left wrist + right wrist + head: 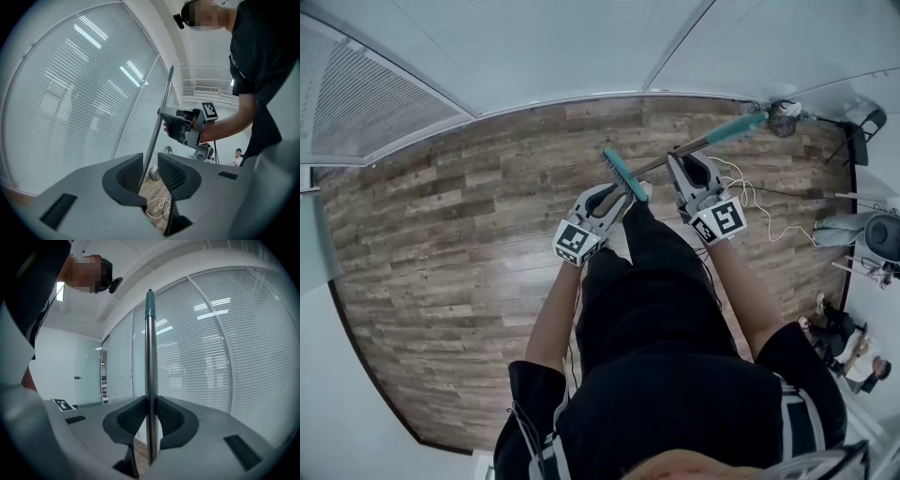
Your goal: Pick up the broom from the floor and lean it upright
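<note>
you're holding the broom (654,165) in front of your legs with both tools, over the wood plank floor (441,244). its teal head (622,174) is sitting low, just beside the left tool (622,197), and the metal handle (717,137) is running away up and to the right, ending in a teal grip (739,126) near the base of the wall. whether the head is touching the floor, i cannot tell.

your right tool (150,416) is clamping the handle (150,357): both ribbed pads are pressing on it from either side, and the shaft is standing close to upright, its teal tip (150,303) pointing at the ceiling beside the window blinds (225,352).

your left tool (150,171) is sitting lower on the same handle (157,126), and its jaws are standing apart. the shaft is passing between them, lying against the left pad (131,173) while the right pad (172,172) is staying clear of it, so this tool is only framing the handle, not gripping it. from here the handle is leaning a little to the right, and the right tool (165,117) is showing higher up, closed around it, with your hand behind its marker cube (210,110).

a loose white cable (759,202) is lying on the floor beyond the right tool (686,161), and a dark stand (858,141) is standing by the far wall at the right.
</note>
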The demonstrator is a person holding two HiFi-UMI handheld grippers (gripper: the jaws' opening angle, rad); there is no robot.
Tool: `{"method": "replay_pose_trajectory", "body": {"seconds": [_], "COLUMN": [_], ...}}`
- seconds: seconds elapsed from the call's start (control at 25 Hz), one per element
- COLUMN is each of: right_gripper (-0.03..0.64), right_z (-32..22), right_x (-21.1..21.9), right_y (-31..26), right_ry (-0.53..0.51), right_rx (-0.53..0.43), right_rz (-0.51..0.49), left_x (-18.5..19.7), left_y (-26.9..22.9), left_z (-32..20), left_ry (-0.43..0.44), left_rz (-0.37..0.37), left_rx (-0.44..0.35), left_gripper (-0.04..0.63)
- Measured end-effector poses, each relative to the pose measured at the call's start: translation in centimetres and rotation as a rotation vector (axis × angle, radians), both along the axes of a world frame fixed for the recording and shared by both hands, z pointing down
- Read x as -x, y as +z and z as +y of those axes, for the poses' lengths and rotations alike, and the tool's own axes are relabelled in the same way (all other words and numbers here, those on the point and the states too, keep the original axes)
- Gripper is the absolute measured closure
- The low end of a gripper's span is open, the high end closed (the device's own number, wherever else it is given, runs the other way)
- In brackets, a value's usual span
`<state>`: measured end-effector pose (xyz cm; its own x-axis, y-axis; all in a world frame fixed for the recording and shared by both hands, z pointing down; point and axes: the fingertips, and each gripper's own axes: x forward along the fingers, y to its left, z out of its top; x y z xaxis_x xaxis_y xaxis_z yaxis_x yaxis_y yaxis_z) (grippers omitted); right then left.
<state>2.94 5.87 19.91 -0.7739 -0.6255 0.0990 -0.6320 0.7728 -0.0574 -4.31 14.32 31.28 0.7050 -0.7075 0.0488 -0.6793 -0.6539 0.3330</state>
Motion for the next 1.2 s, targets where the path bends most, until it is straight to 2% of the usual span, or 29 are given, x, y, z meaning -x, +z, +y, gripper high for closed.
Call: {"method": "replay_pose_trajectory", "body": {"seconds": [0.12,0.24,0.36,0.52,0.64,0.8,0.92,1.04,1.2], "right_gripper": [0.535,0.536,0.536,0.535,0.537,0.535,0.535,0.535,0.535], "right_z": [-4.1,-9.7,-15.0,-22.0,-25.9,-29.7,-31.6,-33.6,-36.2], "right_x": [-0.7,-2.1,-3.9,-5.7,-6.7,-7.3,-6.8,-5.2,-4.5], "right_y": [3.1,6.8,11.2,17.1,21.9,28.7,34.1,38.8,43.6], "right_ry": [-0.023,-0.006,-0.010,-0.109,-0.200,-0.289,-0.350,-0.361,-0.322], "right_rx": [0.020,0.068,0.131,0.183,0.237,0.291,0.313,0.307,0.288], "right_rz": [0.016,0.004,-0.021,-0.029,-0.006,0.011,0.047,0.081,0.092], "left_x": [0.8,0.6,0.3,-0.1,-0.7,-0.4,-0.8,-0.7,-1.0], "left_y": [1.8,2.6,4.3,6.7,6.0,7.5,9.6,14.1,18.9], "left_z": [-0.5,-1.6,-2.6,-5.8,-8.0,-11.9,-14.8,-17.4,-18.8], "left_ry": [-0.017,0.002,-0.022,-0.106,-0.122,-0.197,-0.178,-0.147,-0.152], "left_rz": [-0.018,0.008,0.025,0.098,0.156,0.151,0.178,0.227,0.241], "left_rx": [0.073,0.150,0.241,0.350,0.360,0.351,0.312,0.323,0.356], "left_gripper": [0.557,0.568,0.572,0.571,0.571,0.571,0.571,0.571,0.571]}}
